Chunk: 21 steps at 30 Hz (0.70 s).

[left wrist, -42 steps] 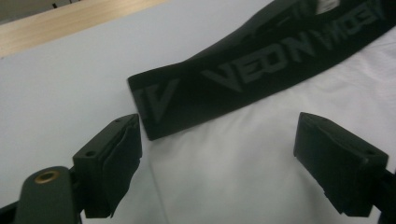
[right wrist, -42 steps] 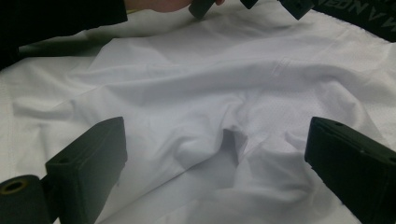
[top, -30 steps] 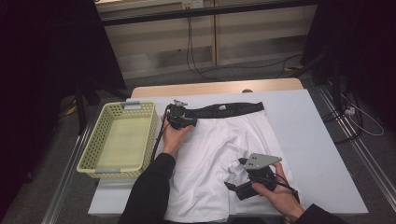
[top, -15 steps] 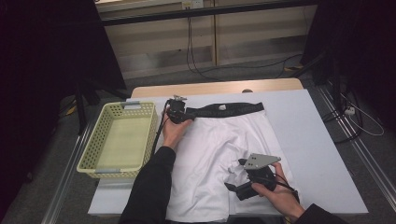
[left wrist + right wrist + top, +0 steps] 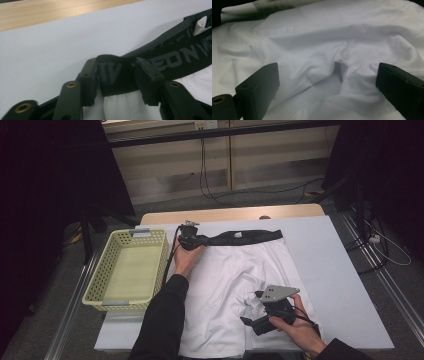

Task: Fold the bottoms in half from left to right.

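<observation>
At the left of the bench (image 5: pixel 345 285) stands a yellow basket (image 5: pixel 131 270), empty as far as the high view lets one see. Just to its right the left claw (image 5: pixel 192 241) is clamped on the left end of the black waistband (image 5: pixel 245 237) of a pair of white shorts (image 5: pixel 235 290), which lie spread flat mid-bench with the waistband at the far side. In the left gripper view the band (image 5: pixel 117 75) sits bunched between the jaws, white cloth just below it.

The step in hand looks like folding or gathering the shorts. That grip should stay firm and catch both layers of the band, or one layer may slip out when it lifts.

Further right, the right claw (image 5: pixel 255 312) stands with its jaws apart over a rumpled patch near the leg hem (image 5: pixel 337 65). It would do well to come down on a fold, not flat cloth, pinch a full bite, then move with the left so the shorts don't twist.
</observation>
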### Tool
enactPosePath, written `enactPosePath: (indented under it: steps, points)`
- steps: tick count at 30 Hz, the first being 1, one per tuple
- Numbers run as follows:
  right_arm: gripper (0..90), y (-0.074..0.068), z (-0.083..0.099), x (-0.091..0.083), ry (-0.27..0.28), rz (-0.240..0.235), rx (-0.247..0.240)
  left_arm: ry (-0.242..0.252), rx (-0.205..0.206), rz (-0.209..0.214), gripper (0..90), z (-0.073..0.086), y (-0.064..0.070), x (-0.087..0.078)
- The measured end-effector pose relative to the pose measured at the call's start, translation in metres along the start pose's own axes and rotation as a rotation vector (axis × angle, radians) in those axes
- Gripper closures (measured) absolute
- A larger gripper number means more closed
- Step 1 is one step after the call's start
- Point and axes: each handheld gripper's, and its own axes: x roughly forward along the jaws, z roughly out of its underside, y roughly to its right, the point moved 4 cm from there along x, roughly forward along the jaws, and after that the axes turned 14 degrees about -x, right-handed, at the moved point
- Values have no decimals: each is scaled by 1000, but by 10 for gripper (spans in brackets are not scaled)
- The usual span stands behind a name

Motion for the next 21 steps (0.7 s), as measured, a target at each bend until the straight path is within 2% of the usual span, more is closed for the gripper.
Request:
enactPosePath:
  steps: [4, 6, 7, 8, 12, 16, 21]
  points:
    - [51, 0, 0, 0, -9, 3, -13, -19, -20, 21, 635, 0, -1, -2]
    - [51, 0, 1, 1, -14, 4, -19, -37, -28, 35, 703, 1, 1, -3]
    - [51, 0, 1, 1, -17, 5, -24, -41, -38, 49, 769, 1, 2, -3]
    - [51, 0, 1, 1, -18, 5, -26, -45, -27, 41, 794, 1, 3, -3]
    - [51, 0, 1, 1, -21, 8, -30, -41, -8, 19, 833, 0, 7, -4]
    - [51, 1, 0, 2, -23, 16, -31, -44, -11, 24, 848, -2, 8, -9]
    - [50, 3, -5, 3, -19, 41, -35, 4, -7, 20, 850, -11, 13, -21]
